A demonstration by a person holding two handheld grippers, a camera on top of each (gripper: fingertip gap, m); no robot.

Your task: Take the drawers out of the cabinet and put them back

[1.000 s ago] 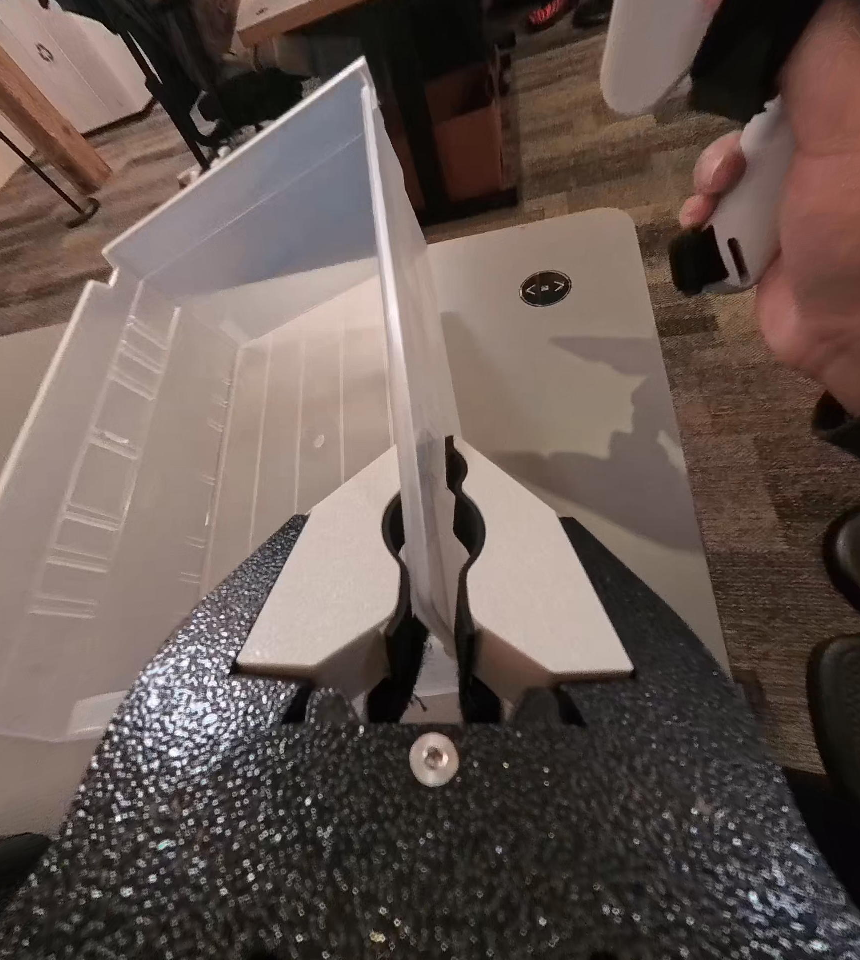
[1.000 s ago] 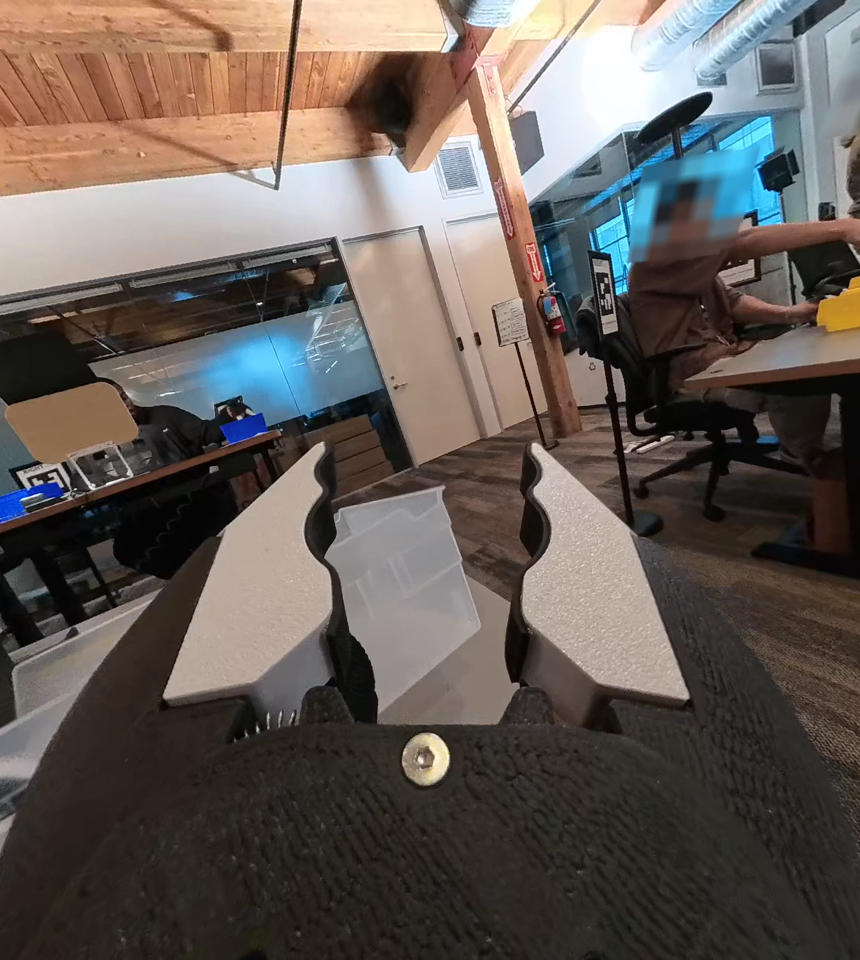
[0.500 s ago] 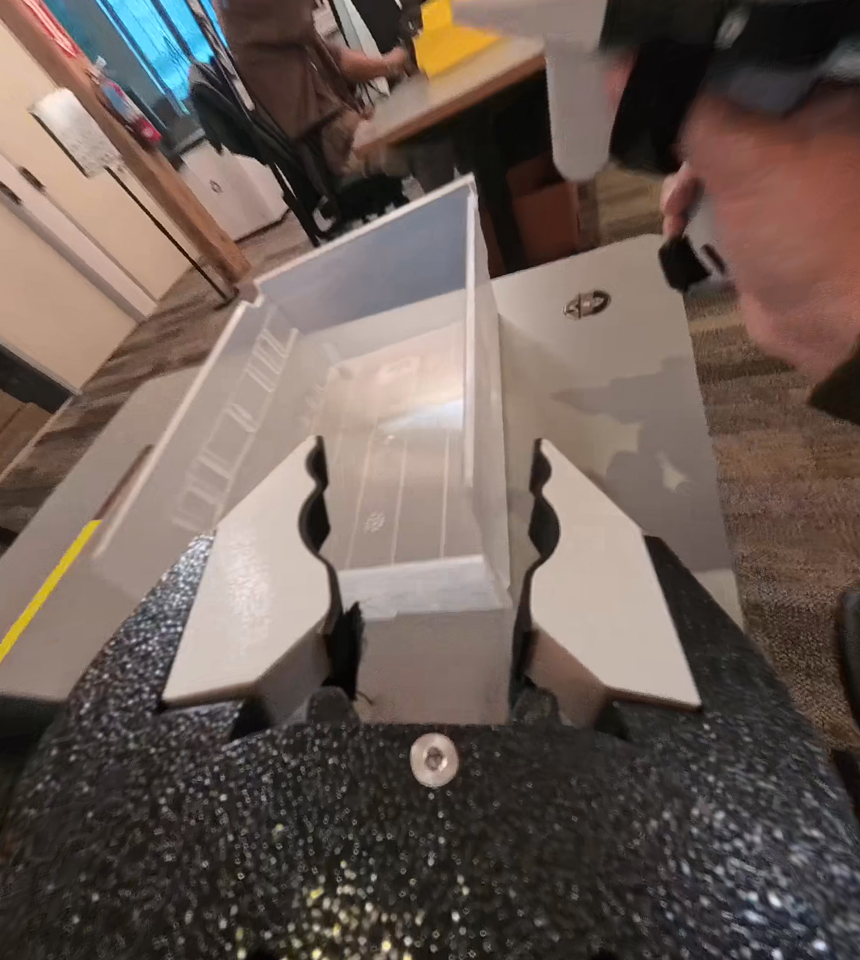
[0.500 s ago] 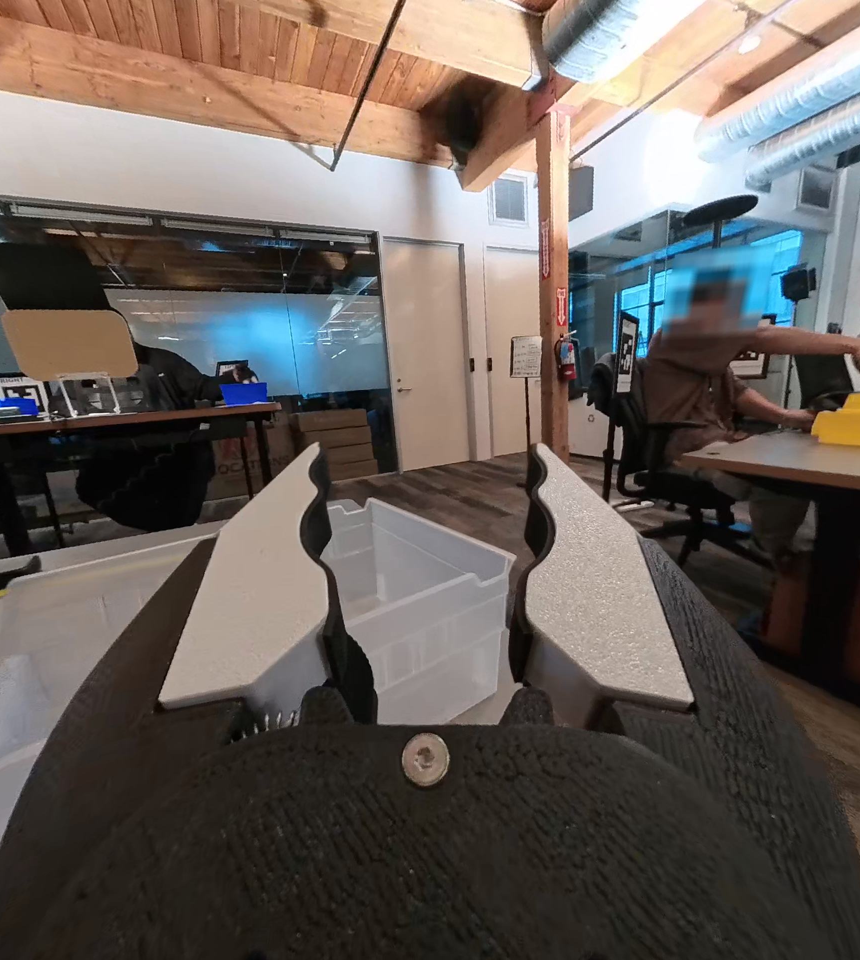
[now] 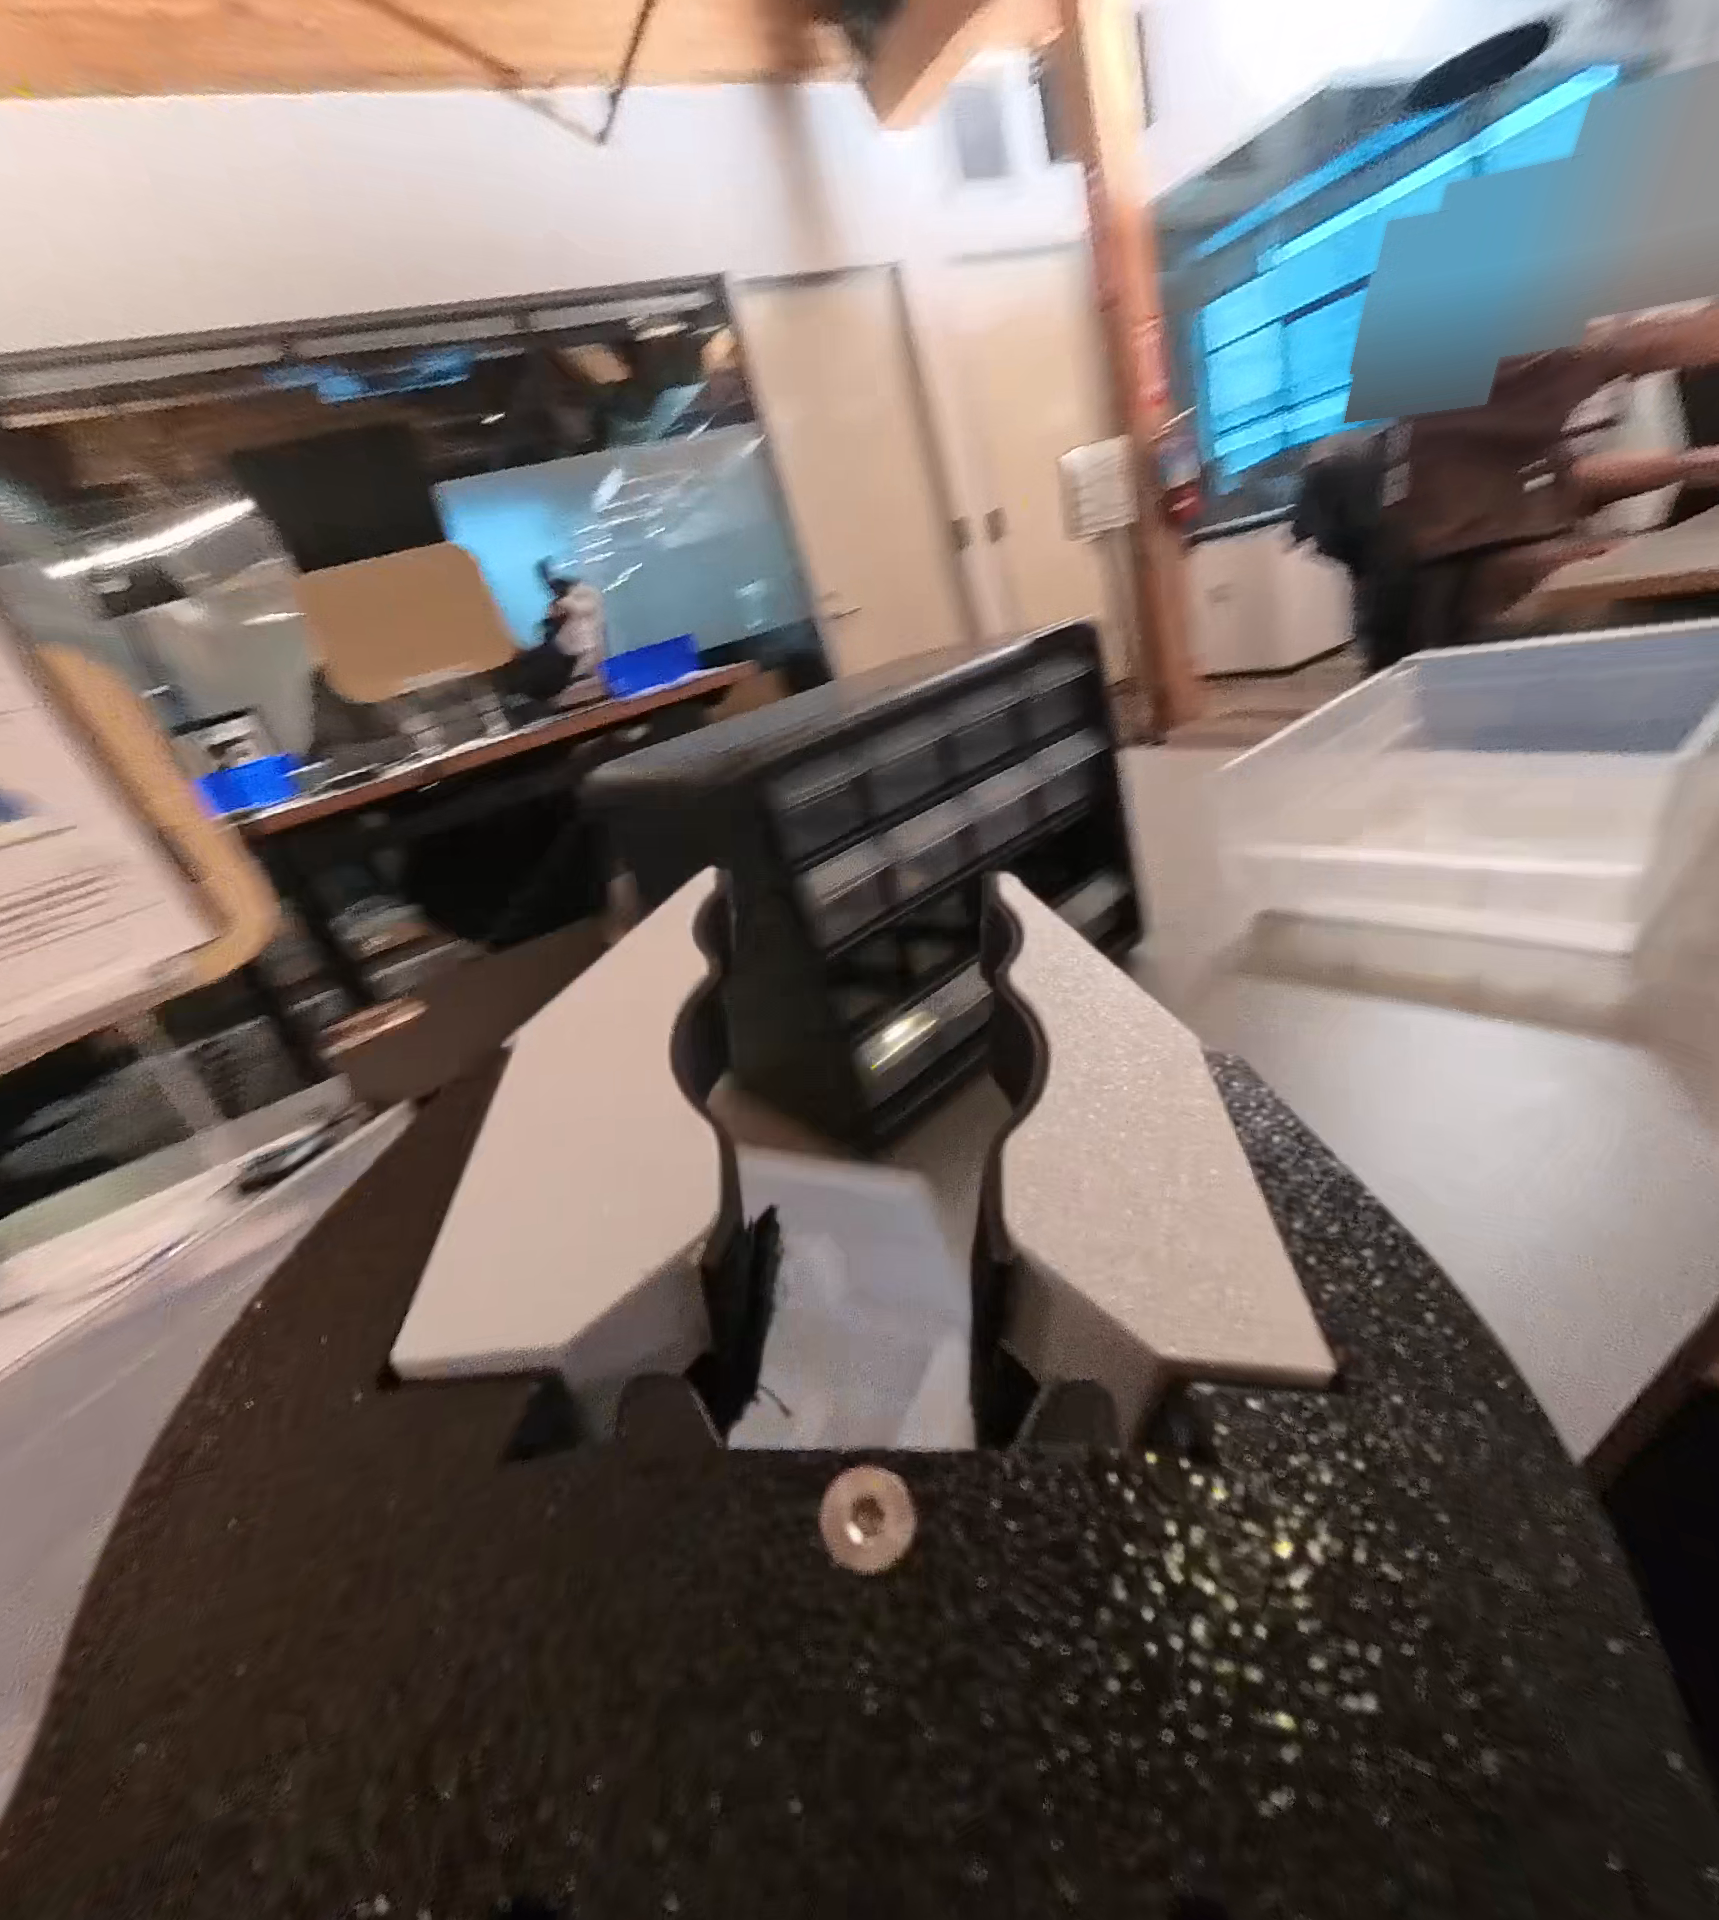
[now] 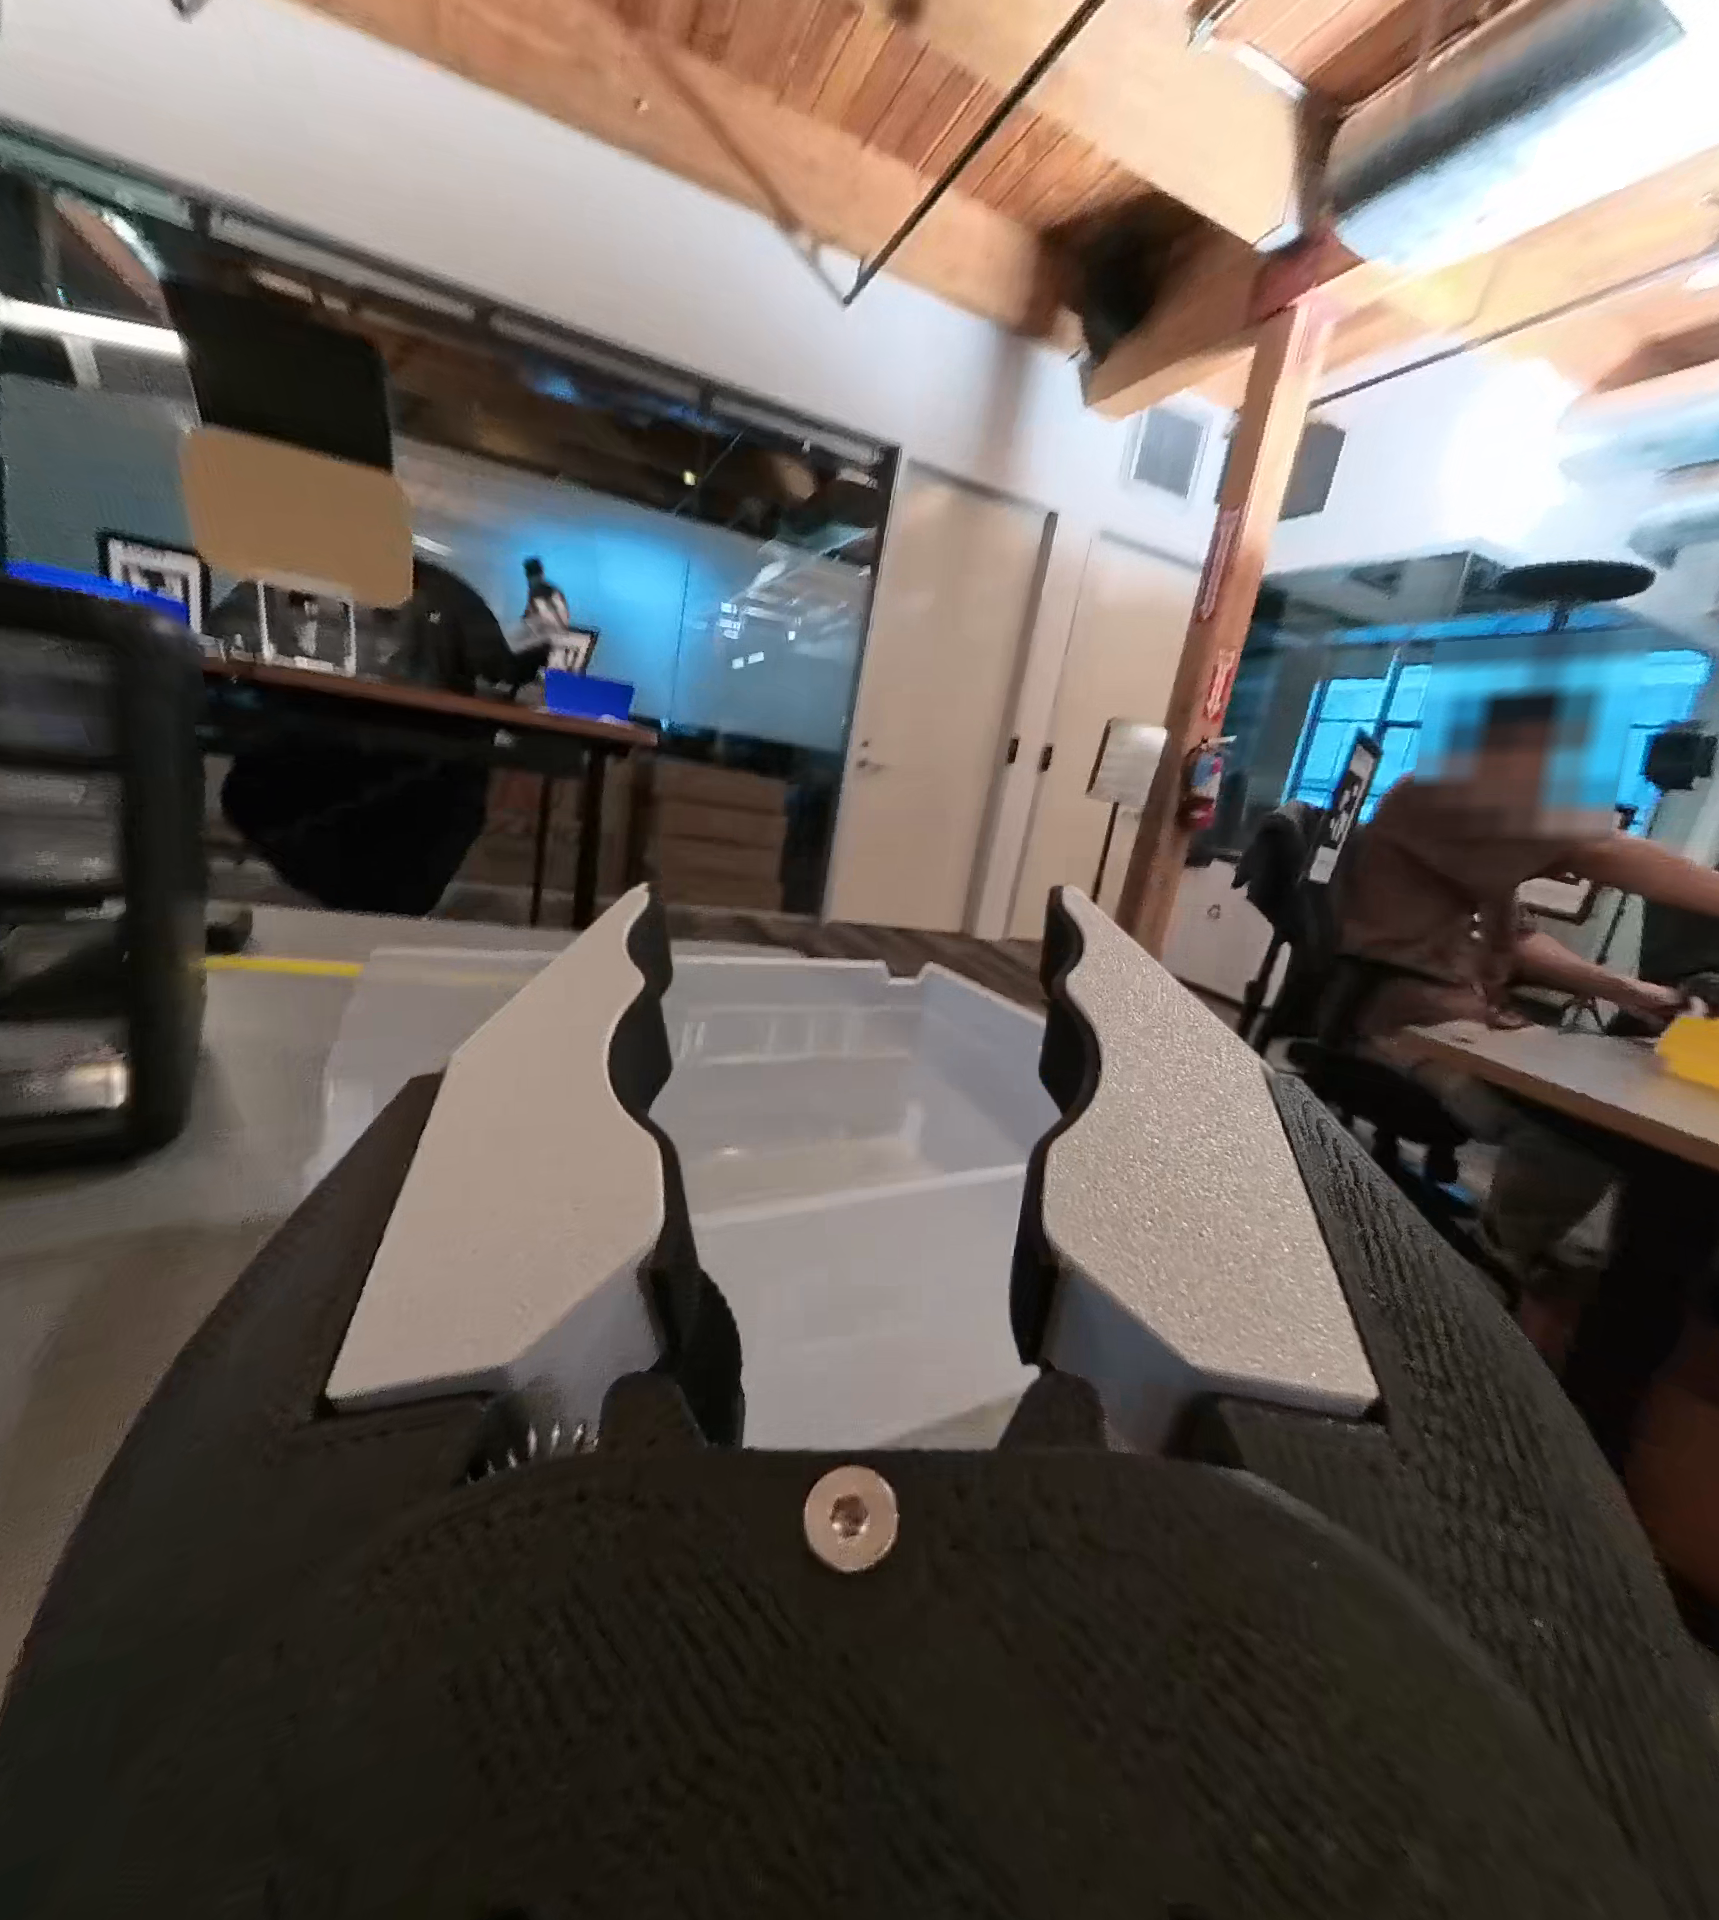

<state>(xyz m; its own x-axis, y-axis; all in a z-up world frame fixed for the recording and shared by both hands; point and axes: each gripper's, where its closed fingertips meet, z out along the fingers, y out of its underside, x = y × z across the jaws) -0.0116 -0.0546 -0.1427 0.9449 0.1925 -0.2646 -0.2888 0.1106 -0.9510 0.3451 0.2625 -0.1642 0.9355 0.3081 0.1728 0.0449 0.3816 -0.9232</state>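
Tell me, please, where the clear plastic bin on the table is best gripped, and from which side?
Grip the clear bin by its thin upright near wall, coming from above with one finger inside. The open right gripper already faces that wall.

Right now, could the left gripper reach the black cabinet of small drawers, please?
Probably yes: the left gripper is open and empty, the black cabinet stands straight ahead, and only bare grey tabletop lies between; the clear bin sits aside.

Pale grey tabletop (image 5: 1457,1122) carried a black multi-drawer cabinet (image 5: 896,831) toward its far edge; clear plastic bin (image 5: 1520,790) sat near the right edge.
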